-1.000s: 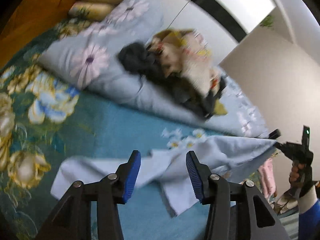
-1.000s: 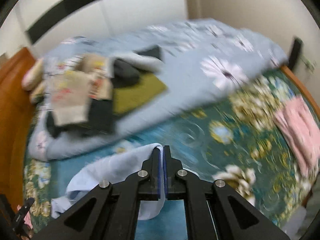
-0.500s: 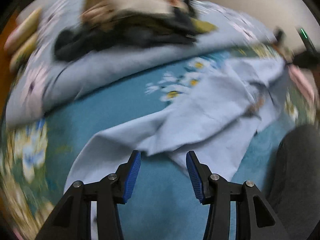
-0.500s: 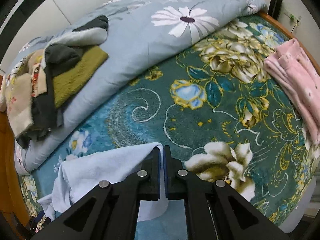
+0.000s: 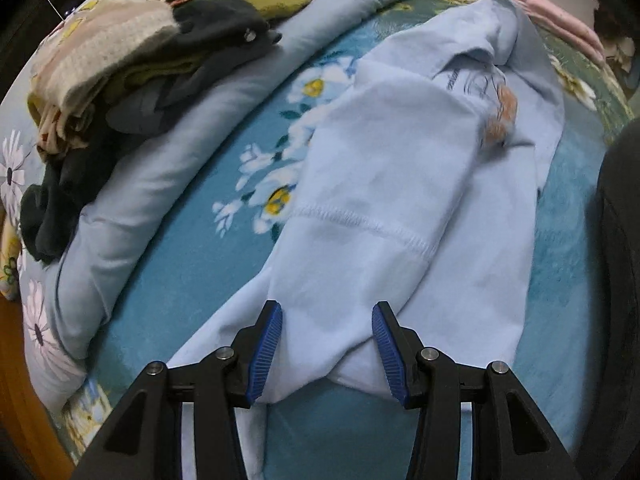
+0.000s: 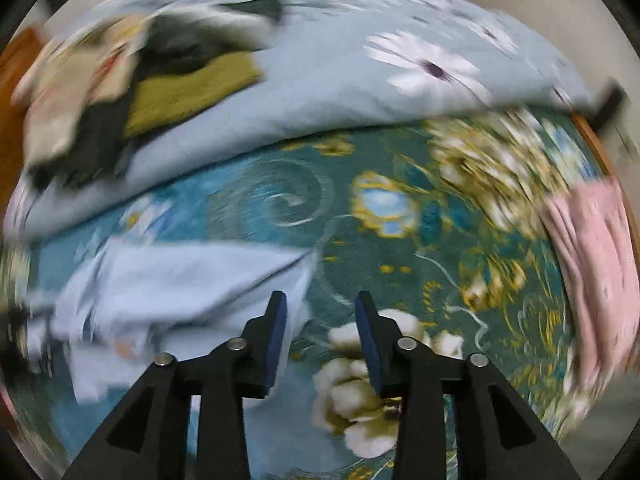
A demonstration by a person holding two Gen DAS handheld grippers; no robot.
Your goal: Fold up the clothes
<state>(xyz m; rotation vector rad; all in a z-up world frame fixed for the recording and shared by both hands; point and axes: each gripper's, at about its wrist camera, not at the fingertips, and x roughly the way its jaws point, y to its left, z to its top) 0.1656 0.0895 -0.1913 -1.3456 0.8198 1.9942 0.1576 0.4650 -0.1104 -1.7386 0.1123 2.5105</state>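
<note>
A light blue sweatshirt [image 5: 400, 168] lies stretched out on the teal floral bedspread [image 5: 188, 280], with a small print on its chest. My left gripper [image 5: 326, 354] is open, its blue pads either side of the garment's near end, low over it. In the blurred right wrist view the same sweatshirt [image 6: 168, 280] lies crumpled at the left. My right gripper [image 6: 320, 336] is open and empty, just right of the cloth's edge, above the bedspread [image 6: 400, 240].
A rolled grey-blue daisy quilt [image 5: 168, 152] runs along the far side, with a pile of dark, olive and beige clothes [image 5: 132, 52] on it. A folded pink garment [image 6: 592, 264] lies at the right edge. A dark-clothed body [image 5: 618, 280] is at right.
My right gripper has opened and let go of the sweatshirt, which now lies on the bed. My left gripper has moved down onto the garment's near end, still open.
</note>
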